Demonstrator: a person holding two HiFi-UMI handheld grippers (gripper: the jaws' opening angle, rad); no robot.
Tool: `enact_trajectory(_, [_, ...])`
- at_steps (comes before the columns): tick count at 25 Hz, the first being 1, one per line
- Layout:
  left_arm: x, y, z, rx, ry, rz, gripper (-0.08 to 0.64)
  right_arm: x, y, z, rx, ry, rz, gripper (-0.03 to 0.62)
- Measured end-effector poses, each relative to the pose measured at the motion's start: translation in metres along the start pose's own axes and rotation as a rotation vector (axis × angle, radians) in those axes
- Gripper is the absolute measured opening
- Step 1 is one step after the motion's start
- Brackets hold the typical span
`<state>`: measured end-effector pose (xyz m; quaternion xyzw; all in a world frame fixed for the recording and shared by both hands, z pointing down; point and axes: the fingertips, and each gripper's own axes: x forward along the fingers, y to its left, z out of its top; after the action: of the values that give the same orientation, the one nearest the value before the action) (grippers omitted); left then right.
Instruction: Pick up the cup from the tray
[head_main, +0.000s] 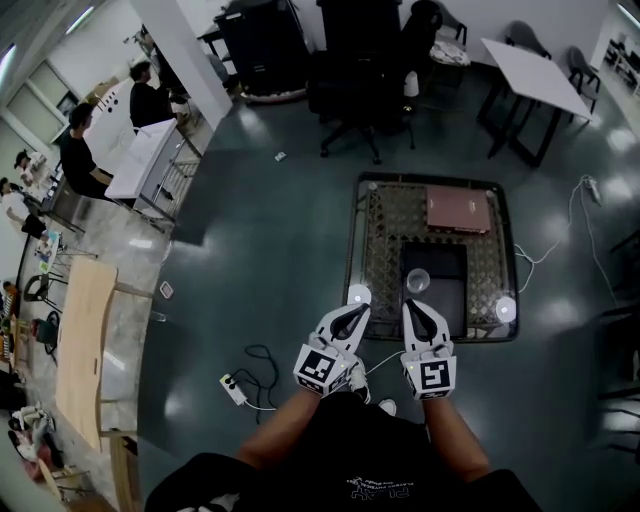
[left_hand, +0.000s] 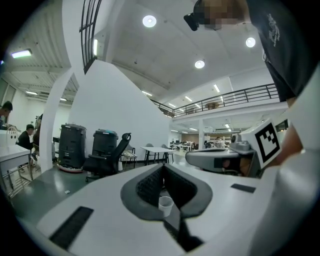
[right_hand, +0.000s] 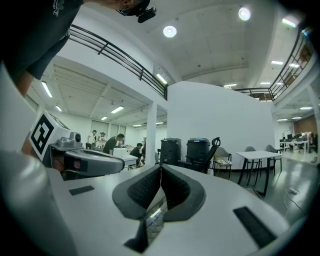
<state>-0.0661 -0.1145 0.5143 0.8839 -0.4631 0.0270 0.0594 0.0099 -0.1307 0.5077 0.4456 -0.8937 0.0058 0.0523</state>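
Note:
A clear plastic cup (head_main: 417, 281) stands upright on a dark tray (head_main: 447, 300) set into a low woven-top table (head_main: 380, 240). My left gripper (head_main: 350, 316) and right gripper (head_main: 416, 310) hover side by side just in front of the table's near edge, short of the tray, both shut and holding nothing. In the left gripper view the cup (left_hand: 165, 204) shows small through the slot below the closed jaw tips of the left gripper (left_hand: 162, 168). In the right gripper view the right gripper (right_hand: 161, 171) has its jaws together, with only the table edge (right_hand: 156, 216) visible beneath them.
A pink flat box (head_main: 458, 210) lies on the table's far side and a white round object (head_main: 505, 308) at its near right corner. A power strip (head_main: 233, 388) with cables lies on the floor to the left. Office chairs (head_main: 350, 90), a white table (head_main: 535, 75) and people stand further off.

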Motion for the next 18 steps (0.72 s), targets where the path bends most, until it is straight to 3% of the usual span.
enact_trajectory(11, [0.034,0.038,0.002,-0.008,-0.001,-0.060,0.009,0.038,-0.012,-0.016,-0.064,0.079,-0.028,0.011])
enact_trajectory(18, [0.056,0.035,-0.007,-0.036,0.019,-0.084,0.009,0.032,-0.045,-0.035,-0.046,0.133,-0.080,0.011])
